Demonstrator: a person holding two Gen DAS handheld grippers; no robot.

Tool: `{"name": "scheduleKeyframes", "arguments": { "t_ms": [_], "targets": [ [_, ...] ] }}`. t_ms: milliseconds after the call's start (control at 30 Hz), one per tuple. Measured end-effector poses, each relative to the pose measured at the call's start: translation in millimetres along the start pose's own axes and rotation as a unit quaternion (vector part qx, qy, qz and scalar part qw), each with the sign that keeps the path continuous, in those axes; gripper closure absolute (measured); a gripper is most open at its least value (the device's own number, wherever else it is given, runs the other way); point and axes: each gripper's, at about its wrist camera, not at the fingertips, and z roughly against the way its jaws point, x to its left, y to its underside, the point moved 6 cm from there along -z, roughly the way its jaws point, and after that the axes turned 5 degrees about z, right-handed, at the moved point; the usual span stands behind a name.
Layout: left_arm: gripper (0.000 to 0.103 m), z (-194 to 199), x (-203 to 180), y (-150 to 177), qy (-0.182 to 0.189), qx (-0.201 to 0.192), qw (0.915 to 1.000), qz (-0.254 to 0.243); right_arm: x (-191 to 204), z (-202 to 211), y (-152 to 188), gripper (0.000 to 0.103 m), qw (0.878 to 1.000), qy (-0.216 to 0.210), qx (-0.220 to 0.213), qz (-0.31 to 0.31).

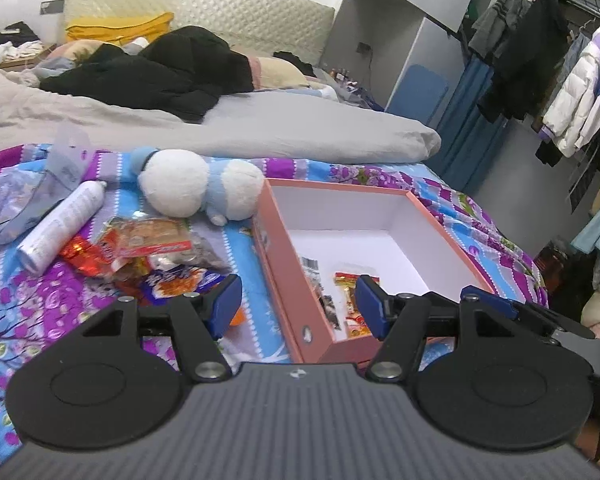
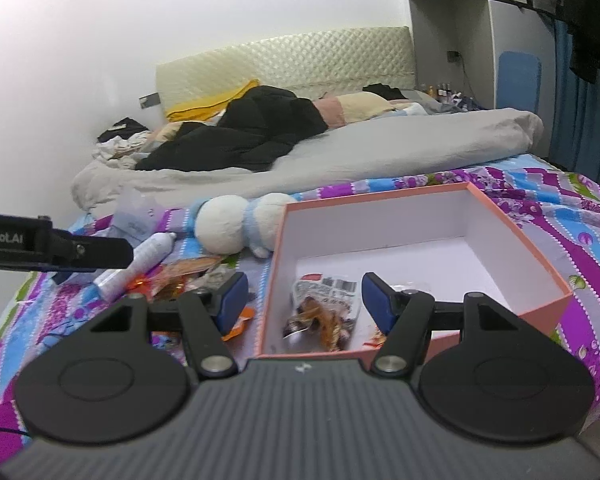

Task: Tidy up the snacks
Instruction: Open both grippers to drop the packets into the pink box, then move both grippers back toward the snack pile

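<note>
Blue pads of the left gripper (image 1: 298, 306) stand apart with nothing between them, released, and the right gripper (image 2: 300, 304) is the same: jaws wide, no snack pinched. What matters for the coming move is where the loose snacks lie from each pair of tongs. In the left wrist view the snack pile (image 1: 148, 252), a heap of red, orange and clear packets on the patterned bedspread (image 1: 40, 304), sits at about ten o'clock from the left gripper, just beyond its left pad, with one blue-and-orange packet nearly touching that pad. The pink box (image 1: 296, 292) lies at about one o'clock, its long axis running away from the camera toward the grey quilt, and a few packets already rest in its near end. In the right wrist view the same box (image 2: 512, 220) fills the field from twelve to two o'clock, a snack packet in the box (image 2: 324, 304) showing between the open pads, while the pile is off at ten o'clock behind the left gripper's black arm. By my judgement the left hand is nearer the pile and the right nearer the box. A white spray can (image 1: 60, 224) and a plush toy (image 1: 196, 188) lie beside the pile, toward eleven o'clock.
</note>
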Motion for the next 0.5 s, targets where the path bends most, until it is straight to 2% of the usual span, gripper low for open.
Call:
{"name": "scheduleKeyframes", "arguments": {
  "t_ms": [267, 500],
  "targets": [
    [0.035, 39.5, 16.6, 20.4, -0.010, -0.007, 0.9998, 0.013, 27.9, 24.2, 9.7, 0.038, 1.000, -0.018, -0.006, 0.003],
    [0.035, 65.2, 21.0, 51.3, -0.009, -0.011, 0.9992, 0.037, 49.9, 42.8, 33.7, 0.038, 0.999, -0.031, 0.011, 0.003]
  ]
}}
